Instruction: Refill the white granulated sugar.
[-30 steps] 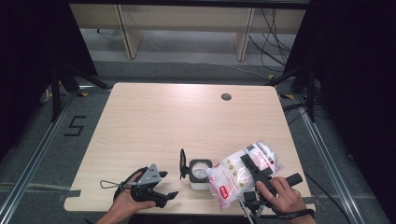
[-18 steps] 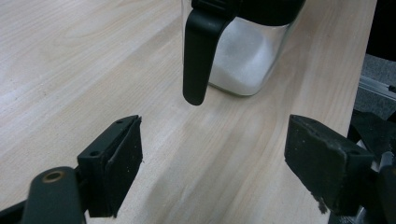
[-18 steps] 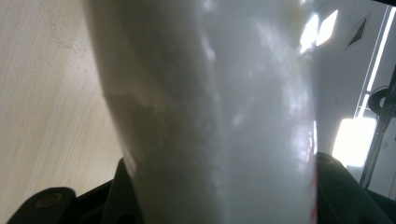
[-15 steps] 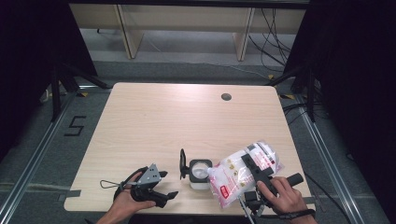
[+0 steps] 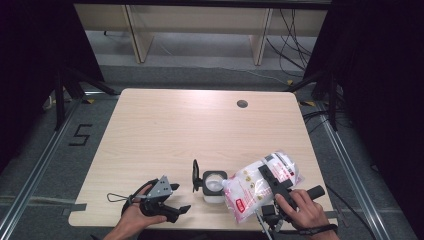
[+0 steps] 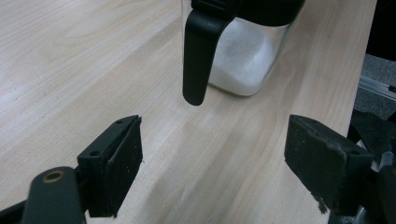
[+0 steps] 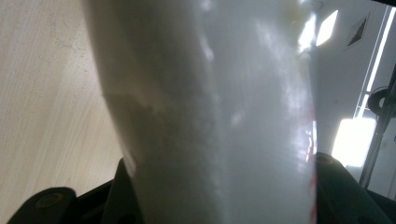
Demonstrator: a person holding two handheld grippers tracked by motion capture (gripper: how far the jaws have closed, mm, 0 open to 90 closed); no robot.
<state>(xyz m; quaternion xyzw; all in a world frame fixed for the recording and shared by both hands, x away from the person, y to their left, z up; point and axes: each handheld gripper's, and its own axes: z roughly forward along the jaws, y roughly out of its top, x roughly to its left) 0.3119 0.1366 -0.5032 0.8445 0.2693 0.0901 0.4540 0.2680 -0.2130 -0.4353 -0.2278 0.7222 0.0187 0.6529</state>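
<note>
while right tongs (image 5: 267, 175) clamp the bag (image 5: 250, 187), left tongs (image 6: 212, 161) gape, facing the jar (image 6: 243, 60).

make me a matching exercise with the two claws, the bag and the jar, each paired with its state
Things:
1. left claw
2. right claw
3. bag
4. jar

States:
a. tilted, corner over the jar's mouth
b. shut on the bag
c. open, nothing between its jaws
d. upright on the table, lid flipped open, white grains inside

Pairs: 1-c, 2-b, 3-a, 4-d
</note>
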